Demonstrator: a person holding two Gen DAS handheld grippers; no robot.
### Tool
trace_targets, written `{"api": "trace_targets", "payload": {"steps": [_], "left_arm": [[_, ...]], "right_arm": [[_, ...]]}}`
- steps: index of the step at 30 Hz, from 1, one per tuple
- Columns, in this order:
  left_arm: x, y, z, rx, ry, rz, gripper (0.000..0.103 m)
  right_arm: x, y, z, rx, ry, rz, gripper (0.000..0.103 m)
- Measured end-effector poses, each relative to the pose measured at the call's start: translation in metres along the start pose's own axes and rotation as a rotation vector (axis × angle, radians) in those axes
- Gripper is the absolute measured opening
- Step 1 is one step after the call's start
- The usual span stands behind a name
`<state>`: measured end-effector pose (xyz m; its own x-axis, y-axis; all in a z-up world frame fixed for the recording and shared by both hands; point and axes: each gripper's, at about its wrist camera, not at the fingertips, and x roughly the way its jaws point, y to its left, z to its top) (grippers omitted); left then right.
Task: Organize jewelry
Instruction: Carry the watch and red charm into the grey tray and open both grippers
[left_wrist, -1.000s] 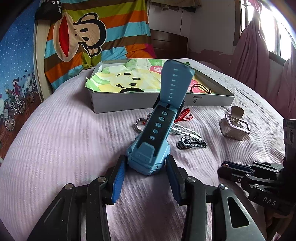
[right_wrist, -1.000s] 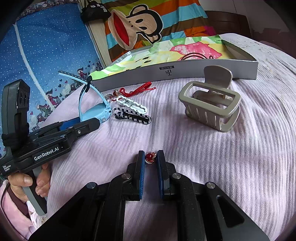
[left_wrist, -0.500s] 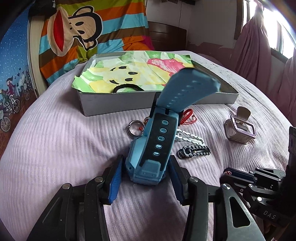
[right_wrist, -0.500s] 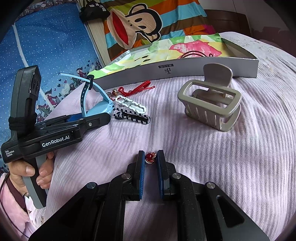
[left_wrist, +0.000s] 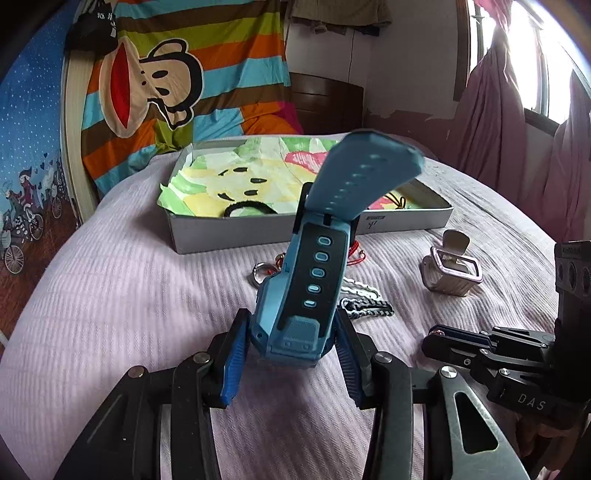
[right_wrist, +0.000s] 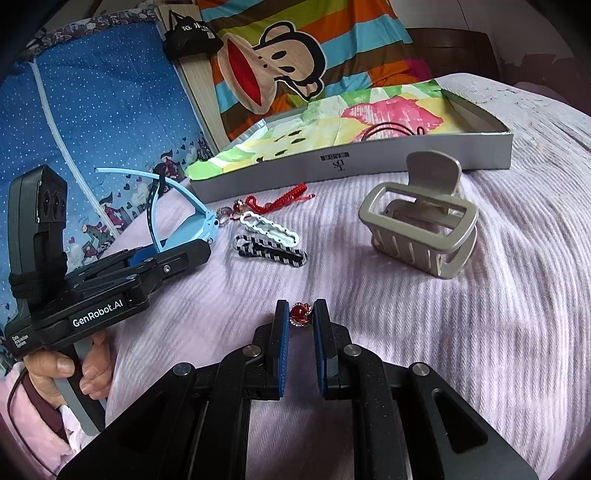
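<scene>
Gripping one blue watch (left_wrist: 317, 280), left tool (left_wrist: 291, 354); right tool (right_wrist: 300, 325) pinching one red ring (right_wrist: 301, 314); two clips (right_wrist: 271, 242), one claw clip (right_wrist: 421, 225) loose

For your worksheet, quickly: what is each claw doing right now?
Left claw: shut on the blue plastic watch.
Right claw: shut on the small red gem ring.

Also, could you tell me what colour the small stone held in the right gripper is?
Red stone, clearest in the right wrist view.
</scene>
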<state>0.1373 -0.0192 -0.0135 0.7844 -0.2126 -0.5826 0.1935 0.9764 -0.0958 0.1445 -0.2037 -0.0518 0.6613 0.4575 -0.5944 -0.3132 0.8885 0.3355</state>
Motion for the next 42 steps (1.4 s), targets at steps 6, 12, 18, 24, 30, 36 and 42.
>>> {"api": "trace_targets", "payload": {"steps": [6,12,18,24,30,36,42], "left_arm": [[-0.010,0.003,0.012,-0.043,-0.052,0.035,0.042],[-0.010,-0.001,0.033,-0.070,-0.065,0.038,0.042],[0.002,-0.006,0.060,-0.051,-0.068,0.053,0.042],[0.025,-0.007,0.085,-0.070,-0.052,0.058,0.042],[0.065,-0.009,0.100,-0.093,0.024,0.067,0.042],[0.092,-0.005,0.102,-0.121,0.094,0.071,0.042],[0.104,-0.001,0.098,-0.151,0.137,0.076,0.042]], "right_arm": [[-0.016,0.005,0.011,-0.023,-0.095,0.017,0.012],[-0.035,0.011,0.042,-0.093,-0.214,-0.005,0.012],[-0.028,-0.004,0.089,-0.090,-0.255,-0.047,0.012],[-0.016,-0.037,0.120,-0.046,-0.241,-0.105,0.012],[0.010,-0.066,0.133,-0.009,-0.191,-0.112,0.012],[0.038,-0.069,0.130,-0.032,-0.121,-0.127,0.012],[0.048,-0.065,0.131,-0.055,-0.099,-0.144,0.012]]}}
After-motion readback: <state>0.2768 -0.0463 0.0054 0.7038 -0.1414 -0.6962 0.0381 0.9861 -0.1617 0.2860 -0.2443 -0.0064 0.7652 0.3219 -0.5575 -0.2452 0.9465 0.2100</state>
